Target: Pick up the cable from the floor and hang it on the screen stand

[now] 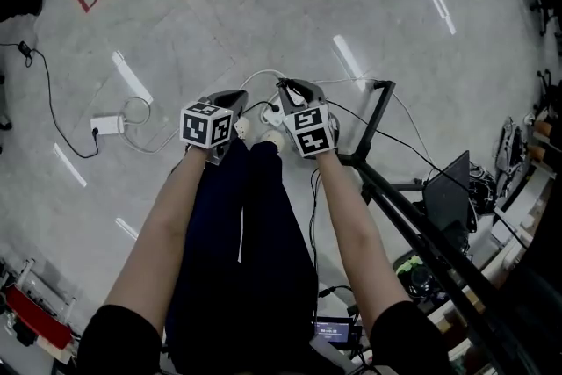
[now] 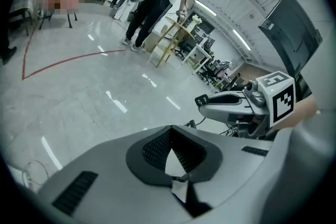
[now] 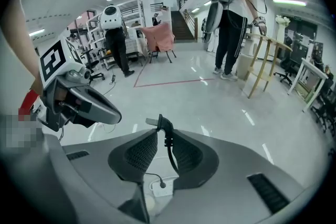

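A black cable (image 3: 167,147) runs down between the pads of my right gripper (image 3: 160,128), which is shut on it. The cable's plug end (image 3: 156,123) sticks out above the tips. Below hangs a white power strip (image 3: 160,187), also seen between both grippers in the head view (image 1: 272,112). My left gripper (image 2: 171,128) has its tips together with nothing visible between them; a thin dark wire (image 2: 181,179) crosses behind its pads. Both grippers, left (image 1: 235,97) and right (image 1: 288,86), are held side by side above the floor. The black screen stand (image 1: 379,114) rises just right of them, with its screen (image 1: 448,189) lower right.
A white adapter (image 1: 107,126) with a coiled white cord (image 1: 136,111) and a black wire (image 1: 53,110) lies on the floor at left. Red tape (image 1: 88,0) marks the floor. People stand (image 3: 231,23) by a wooden stand (image 3: 265,63). Clutter and cables sit under the screen stand (image 1: 421,272).
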Action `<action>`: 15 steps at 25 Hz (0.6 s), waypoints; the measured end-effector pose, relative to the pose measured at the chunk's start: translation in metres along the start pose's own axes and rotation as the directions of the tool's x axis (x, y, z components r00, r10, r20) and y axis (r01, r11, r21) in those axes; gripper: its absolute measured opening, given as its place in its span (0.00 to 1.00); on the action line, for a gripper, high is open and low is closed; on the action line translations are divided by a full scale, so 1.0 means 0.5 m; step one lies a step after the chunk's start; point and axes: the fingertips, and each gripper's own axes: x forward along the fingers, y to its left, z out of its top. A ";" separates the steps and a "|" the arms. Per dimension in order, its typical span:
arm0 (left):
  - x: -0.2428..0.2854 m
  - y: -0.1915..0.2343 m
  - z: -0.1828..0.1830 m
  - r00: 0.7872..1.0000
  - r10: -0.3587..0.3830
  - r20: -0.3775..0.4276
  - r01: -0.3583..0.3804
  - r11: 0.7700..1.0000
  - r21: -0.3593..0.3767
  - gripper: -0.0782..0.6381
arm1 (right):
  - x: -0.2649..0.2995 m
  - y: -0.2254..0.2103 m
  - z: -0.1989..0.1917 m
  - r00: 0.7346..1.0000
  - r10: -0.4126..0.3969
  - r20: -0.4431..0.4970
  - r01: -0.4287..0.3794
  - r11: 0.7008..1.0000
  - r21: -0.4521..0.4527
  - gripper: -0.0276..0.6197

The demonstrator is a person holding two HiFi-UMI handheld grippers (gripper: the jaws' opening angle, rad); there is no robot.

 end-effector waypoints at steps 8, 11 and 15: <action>-0.099 -0.104 0.091 0.996 -0.038 0.078 0.034 0.998 0.056 0.12 | -0.137 0.011 0.092 0.992 -0.090 0.092 0.084 0.994 0.063 0.21; -0.135 -0.134 0.115 0.995 -0.054 0.085 0.047 0.995 0.090 0.12 | -0.185 0.020 0.130 0.987 -0.105 0.125 0.096 0.993 0.075 0.21; -0.189 -0.173 0.145 0.989 -0.091 0.114 0.080 0.992 0.093 0.12 | -0.253 0.034 0.181 0.975 -0.138 0.176 0.121 0.987 0.105 0.21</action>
